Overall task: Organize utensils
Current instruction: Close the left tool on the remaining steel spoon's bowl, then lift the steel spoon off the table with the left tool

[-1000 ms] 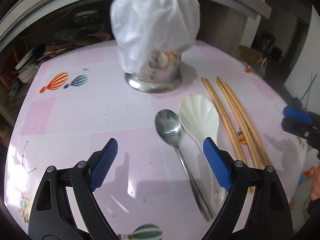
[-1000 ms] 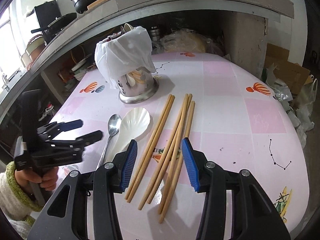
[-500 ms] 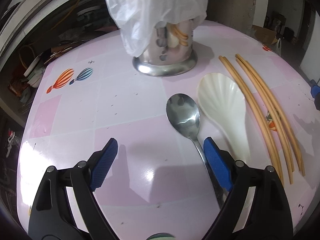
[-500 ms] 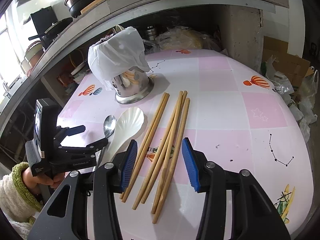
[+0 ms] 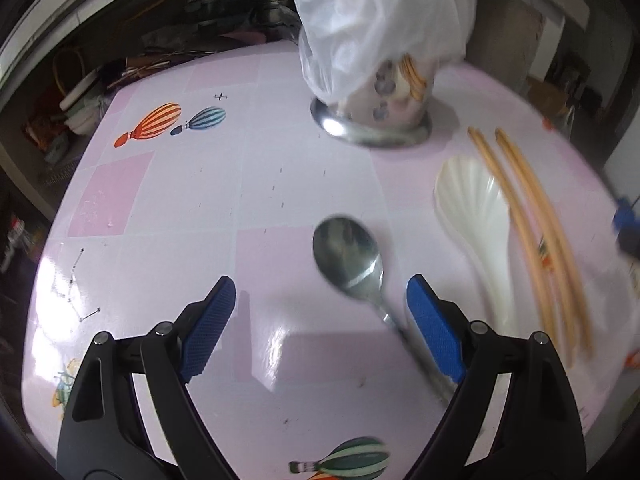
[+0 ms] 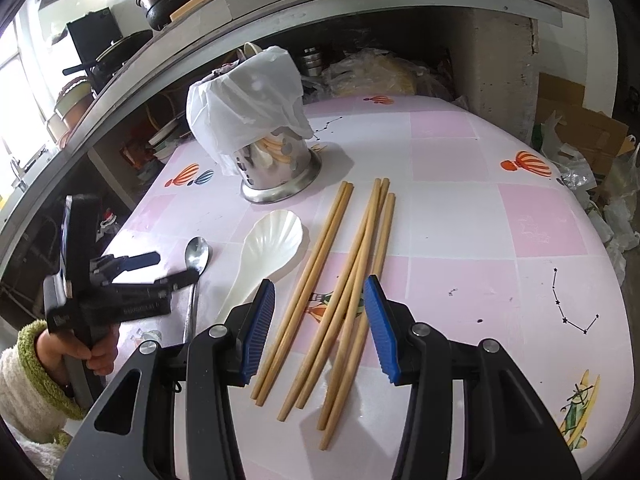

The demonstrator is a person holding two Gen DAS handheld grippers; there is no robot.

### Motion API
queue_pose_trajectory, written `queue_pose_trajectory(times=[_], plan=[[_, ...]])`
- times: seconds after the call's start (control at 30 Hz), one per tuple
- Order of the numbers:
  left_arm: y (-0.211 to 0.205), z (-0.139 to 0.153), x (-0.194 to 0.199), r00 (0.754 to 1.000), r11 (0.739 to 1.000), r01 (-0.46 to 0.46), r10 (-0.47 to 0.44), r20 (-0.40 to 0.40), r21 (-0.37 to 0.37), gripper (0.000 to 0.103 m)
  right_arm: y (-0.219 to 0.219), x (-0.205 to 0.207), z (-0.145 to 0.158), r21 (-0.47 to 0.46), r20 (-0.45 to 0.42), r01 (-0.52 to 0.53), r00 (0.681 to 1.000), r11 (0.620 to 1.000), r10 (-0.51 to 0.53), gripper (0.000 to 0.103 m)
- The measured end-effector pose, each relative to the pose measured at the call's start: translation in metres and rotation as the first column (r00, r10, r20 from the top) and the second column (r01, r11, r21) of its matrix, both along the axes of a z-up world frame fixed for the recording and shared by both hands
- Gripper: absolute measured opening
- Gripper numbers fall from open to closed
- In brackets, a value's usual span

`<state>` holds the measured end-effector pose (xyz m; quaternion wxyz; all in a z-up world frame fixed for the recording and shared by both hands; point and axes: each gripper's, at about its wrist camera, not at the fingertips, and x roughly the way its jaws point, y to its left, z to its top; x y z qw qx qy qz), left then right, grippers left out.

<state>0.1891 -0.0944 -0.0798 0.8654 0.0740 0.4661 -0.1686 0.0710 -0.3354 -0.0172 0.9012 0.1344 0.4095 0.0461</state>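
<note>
We see a pink checked table (image 6: 460,216) with balloon prints filling both views. At 12 o'clock of it in the left wrist view stands a steel utensil holder (image 5: 372,120), draped with a white plastic bag (image 5: 380,16); in the right wrist view the holder (image 6: 280,176) sits at about 11 o'clock.

Wooden chopsticks (image 6: 344,280) lie loose on the table at the centre of the right wrist view, running from 12 to 6 o'clock, one pair apart from a crossed bunch. The right gripper (image 6: 320,320) hovers over them, half spread, grasping nothing; its blue pads (image 6: 258,332) flank several sticks without touching them, as far as we can tell. In the left wrist view the chopsticks (image 5: 536,240) sit at 3 o'clock, blurred.

A white shell-shaped spoon (image 6: 268,252) lies just at 9 o'clock of the chopsticks, bowl toward the holder. A metal spoon (image 6: 194,276) lies beside it, further toward 9 o'clock.

The left gripper (image 5: 320,328) is released, jaws wide, nothing clamped. The metal spoon (image 5: 352,268) has its bowl between the pads, and its handle passes under the right-hand pad (image 5: 436,332); contact we cannot tell. A hand (image 6: 80,348) in a fuzzy cream sleeve (image 6: 28,392) with a green cuff grips the left gripper's handle at 8 o'clock in the right wrist view.
</note>
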Motion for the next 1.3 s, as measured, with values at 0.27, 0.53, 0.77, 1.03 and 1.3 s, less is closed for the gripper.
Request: queue_pose_trajectory(times=[0.27, 0.53, 0.77, 1.03, 1.3], plan=[[-0.021, -0.005, 0.012, 1.0, 1.0, -0.012, 0.012, -0.025, -0.009, 0.075, 0.004, 0.0, -0.001, 0.001, -0.001, -0.008, 1.0, 1.0, 0.008, 0.046], [-0.033, -0.012, 0.01, 0.998, 0.997, -0.067, 0.067, 0.002, 0.032, 0.062, 0.004, 0.001, -0.006, 0.009, -0.008, -0.007, 1.0, 1.0, 0.007, 0.046], [-0.035, -0.01, 0.005, 0.993, 0.993, -0.113, 0.112, 0.027, 0.028, 0.055, 0.005, 0.002, -0.008, 0.013, -0.01, -0.007, 1.0, 1.0, 0.007, 0.046], [-0.042, -0.008, 0.001, 0.993, 0.993, -0.111, 0.11, 0.042, 0.032, 0.042, 0.002, 0.0, -0.009, 0.018, -0.01, 0.005, 1.0, 1.0, -0.005, 0.046], [-0.044, -0.007, -0.001, 0.994, 0.994, -0.102, 0.101, 0.039, 0.032, 0.035, -0.001, -0.002, -0.009, 0.022, -0.007, 0.014, 1.0, 1.0, -0.014, 0.046]])
